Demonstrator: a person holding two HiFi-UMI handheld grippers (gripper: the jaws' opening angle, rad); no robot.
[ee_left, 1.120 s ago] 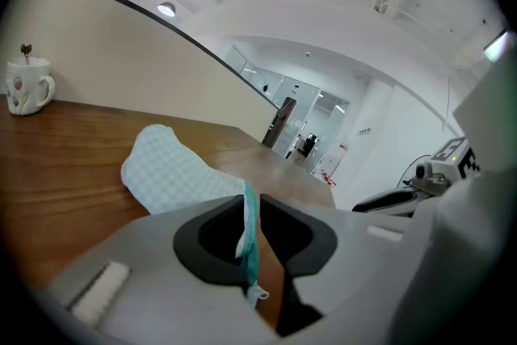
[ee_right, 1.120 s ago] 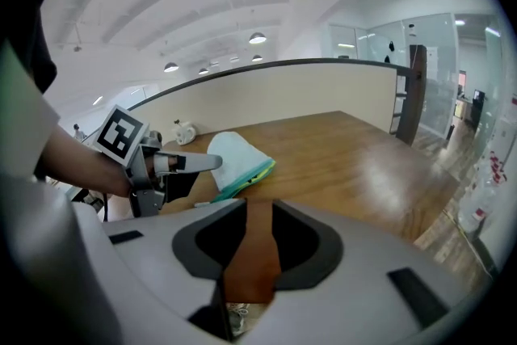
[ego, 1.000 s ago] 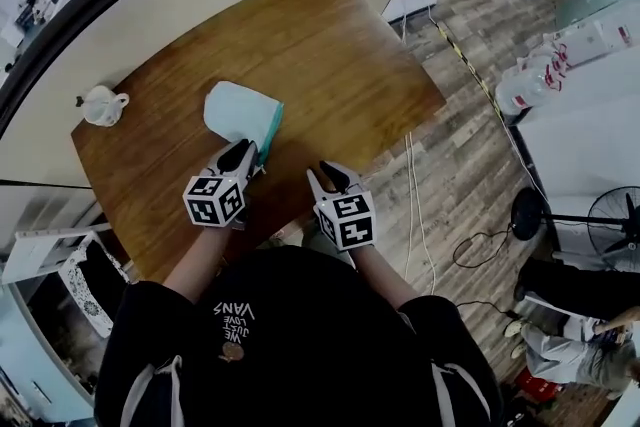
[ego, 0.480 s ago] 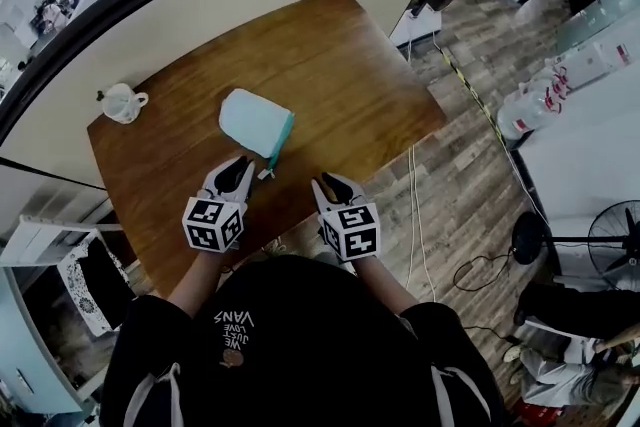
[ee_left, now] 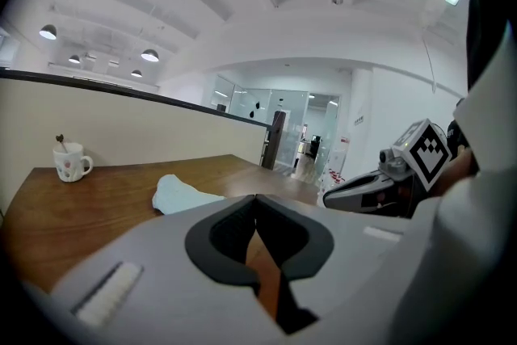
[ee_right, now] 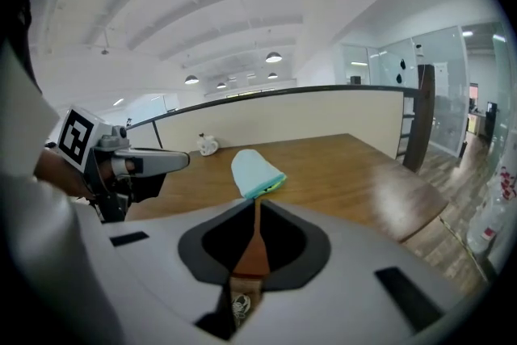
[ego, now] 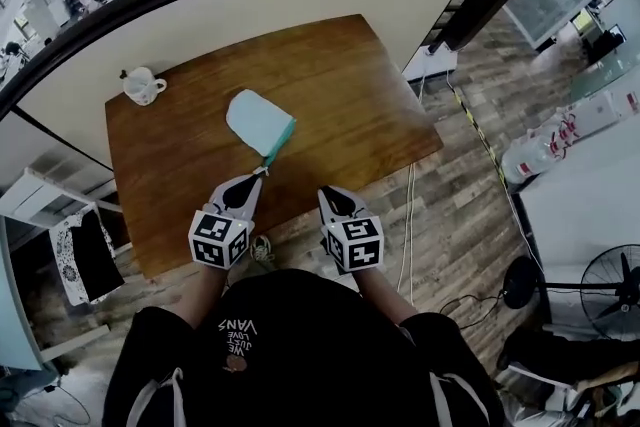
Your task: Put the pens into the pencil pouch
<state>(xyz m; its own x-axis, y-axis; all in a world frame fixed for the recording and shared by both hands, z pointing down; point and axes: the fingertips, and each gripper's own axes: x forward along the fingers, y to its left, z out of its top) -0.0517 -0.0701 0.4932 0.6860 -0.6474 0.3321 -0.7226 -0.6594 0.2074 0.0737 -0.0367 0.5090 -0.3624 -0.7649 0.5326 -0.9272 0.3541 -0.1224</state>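
A wooden table (ego: 350,95) is shown beside a low partition in an open office. At its near edge the left gripper (ego: 246,185) is held with jaws pressed together on nothing. The right gripper (ego: 331,197) is seen beside it, its jaws just closed, nothing between them. Just beyond, the pale blue pencil pouch (ego: 258,122) is laid flat. No loose pens are spotted, so filling is judged finished. A mug (ego: 143,86) is left in the far corner.

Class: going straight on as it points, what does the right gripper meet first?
Likely the wooden table, short of the blue pouch; depth unclear. The right gripper has just been closing its jaws, empty.
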